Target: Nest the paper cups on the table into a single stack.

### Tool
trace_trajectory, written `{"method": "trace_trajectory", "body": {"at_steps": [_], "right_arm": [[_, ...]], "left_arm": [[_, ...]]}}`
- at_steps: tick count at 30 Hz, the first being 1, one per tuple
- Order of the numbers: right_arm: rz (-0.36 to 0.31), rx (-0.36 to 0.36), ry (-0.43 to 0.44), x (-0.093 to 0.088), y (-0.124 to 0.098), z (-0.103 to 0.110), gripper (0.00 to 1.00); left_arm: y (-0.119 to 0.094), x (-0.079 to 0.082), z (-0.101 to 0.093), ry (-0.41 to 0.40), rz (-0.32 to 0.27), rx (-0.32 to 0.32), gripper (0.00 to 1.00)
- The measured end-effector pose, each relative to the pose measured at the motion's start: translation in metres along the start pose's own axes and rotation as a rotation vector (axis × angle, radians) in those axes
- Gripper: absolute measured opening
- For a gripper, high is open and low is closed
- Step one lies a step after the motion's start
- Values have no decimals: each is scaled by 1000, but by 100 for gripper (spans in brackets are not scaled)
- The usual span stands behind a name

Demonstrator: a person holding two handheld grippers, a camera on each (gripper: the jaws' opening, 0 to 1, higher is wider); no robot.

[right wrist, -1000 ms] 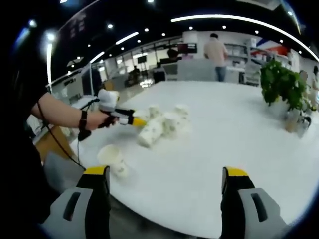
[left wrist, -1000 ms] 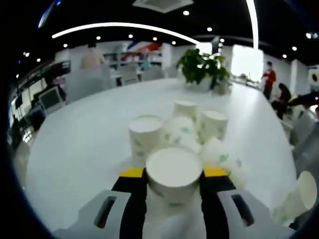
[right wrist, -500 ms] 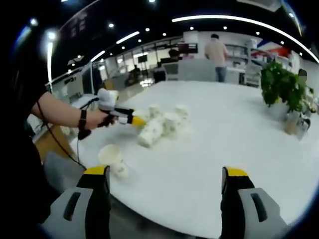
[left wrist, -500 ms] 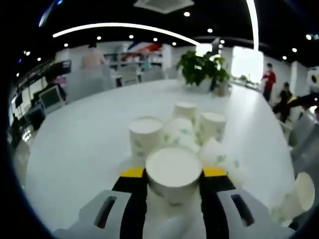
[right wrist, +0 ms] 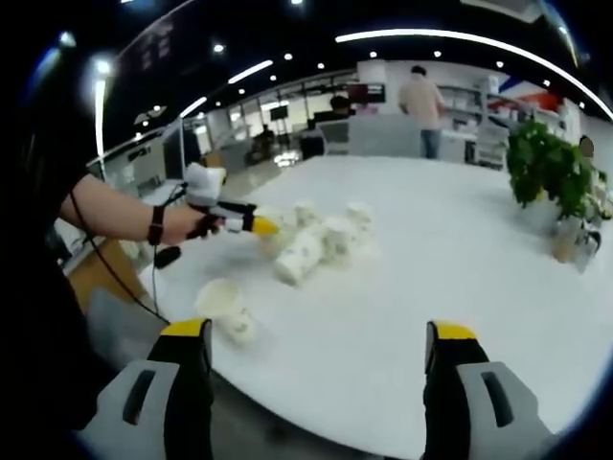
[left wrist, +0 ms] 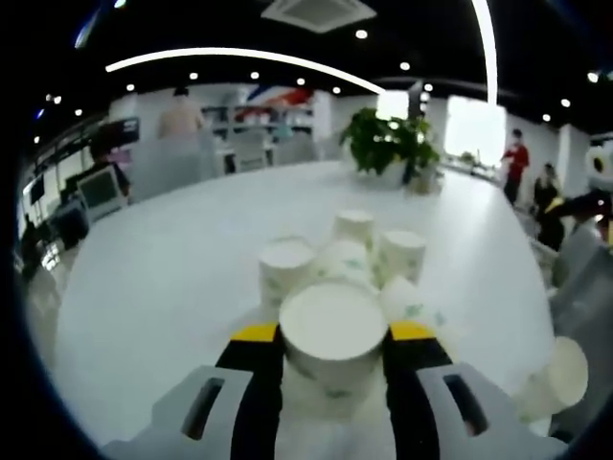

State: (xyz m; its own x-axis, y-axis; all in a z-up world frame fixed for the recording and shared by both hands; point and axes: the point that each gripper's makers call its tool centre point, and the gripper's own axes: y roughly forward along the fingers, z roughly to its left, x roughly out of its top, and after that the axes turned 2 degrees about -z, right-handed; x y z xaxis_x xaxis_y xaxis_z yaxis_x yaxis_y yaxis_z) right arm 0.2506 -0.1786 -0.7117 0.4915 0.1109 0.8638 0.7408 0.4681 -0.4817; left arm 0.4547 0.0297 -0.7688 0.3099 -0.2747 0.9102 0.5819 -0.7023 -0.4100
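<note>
My left gripper (left wrist: 332, 332) is shut on a white paper cup (left wrist: 332, 335), held bottom-forward between its yellow-tipped jaws. Beyond it on the white table (left wrist: 163, 268) stands a cluster of upside-down paper cups (left wrist: 356, 251), with one cup lying on its side (left wrist: 414, 300). Another cup lies alone (left wrist: 554, 376) at the right. In the right gripper view the left gripper (right wrist: 251, 226) hovers at the cup cluster (right wrist: 321, 240), and the lone cup (right wrist: 224, 309) lies near the table's edge. My right gripper (right wrist: 318, 331) is open and holds nothing, well short of the cups.
A potted plant (left wrist: 388, 141) stands at the far end of the table, also seen as the potted plant (right wrist: 548, 170) on the right. People stand in the background. The table's near edge (right wrist: 287, 412) curves below my right jaws. A person's forearm (right wrist: 115, 213) reaches in from the left.
The left gripper with its cup has drawn slightly back and up from the cluster. The right gripper stays open and hardly moves.
</note>
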Motion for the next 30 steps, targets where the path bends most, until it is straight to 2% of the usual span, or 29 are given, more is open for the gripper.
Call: {"method": "trace_trajectory", "body": {"at_steps": [11, 14, 17, 21, 30], "right_arm": [[-6, 17, -8, -1, 0, 11, 89], [-7, 19, -10, -2, 0, 14, 88], [-17, 26, 0, -3, 0, 20, 88], [-22, 42, 13, -5, 1, 27, 88], [-65, 51, 3, 6, 0, 41, 87]], "left_arm": [[-22, 20, -9, -3, -41, -26, 39], [-29, 24, -12, 37, -33, -37, 39], [-36, 30, -14, 45, -38, -44, 39], [-47, 42, -17, 40, -58, -52, 39], [-71, 75, -31, 63, -98, -96, 39]]}}
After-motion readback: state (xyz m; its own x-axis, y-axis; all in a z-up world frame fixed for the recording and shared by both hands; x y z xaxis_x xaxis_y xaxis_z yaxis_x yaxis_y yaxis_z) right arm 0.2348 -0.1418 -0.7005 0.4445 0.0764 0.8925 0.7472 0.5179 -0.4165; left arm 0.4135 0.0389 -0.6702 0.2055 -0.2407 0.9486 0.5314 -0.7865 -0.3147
